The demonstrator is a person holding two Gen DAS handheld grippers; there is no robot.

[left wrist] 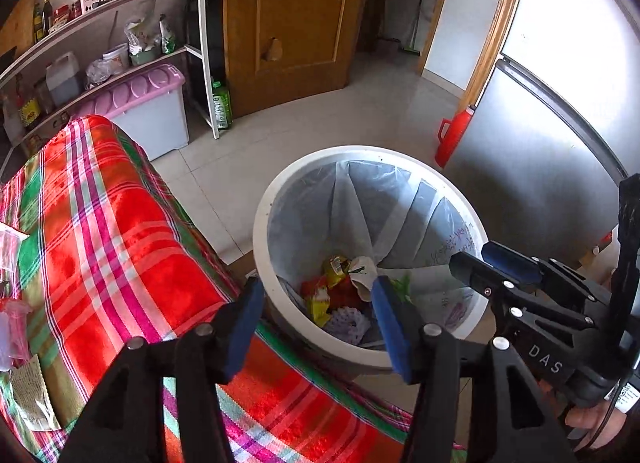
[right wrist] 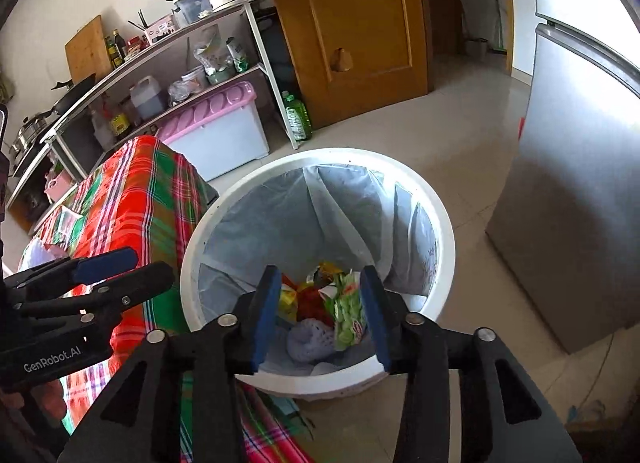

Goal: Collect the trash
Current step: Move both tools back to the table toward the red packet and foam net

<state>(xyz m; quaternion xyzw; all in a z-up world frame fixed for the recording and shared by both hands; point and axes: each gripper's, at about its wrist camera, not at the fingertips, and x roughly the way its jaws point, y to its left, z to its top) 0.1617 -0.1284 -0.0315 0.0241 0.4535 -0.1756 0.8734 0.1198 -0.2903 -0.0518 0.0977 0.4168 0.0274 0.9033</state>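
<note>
Beside the table's corner, on the tiled floor, you see the largest items first: a steel fridge to the right and a wooden door ahead. Your table wears a red, green and white checked cloth; a pink bag and a paper packet lie on it near its left edge. A white bin with a pale liner stands just beside the table. At its bottom lies the trash: yellow and red wrappers, a green packet and a white foam net. Your right gripper hangs over the bin's near rim, its jaws spread wide with nothing between the blue pads. Your left gripper hangs over the table edge and the bin's rim, likewise spread wide and holding nothing.
</note>
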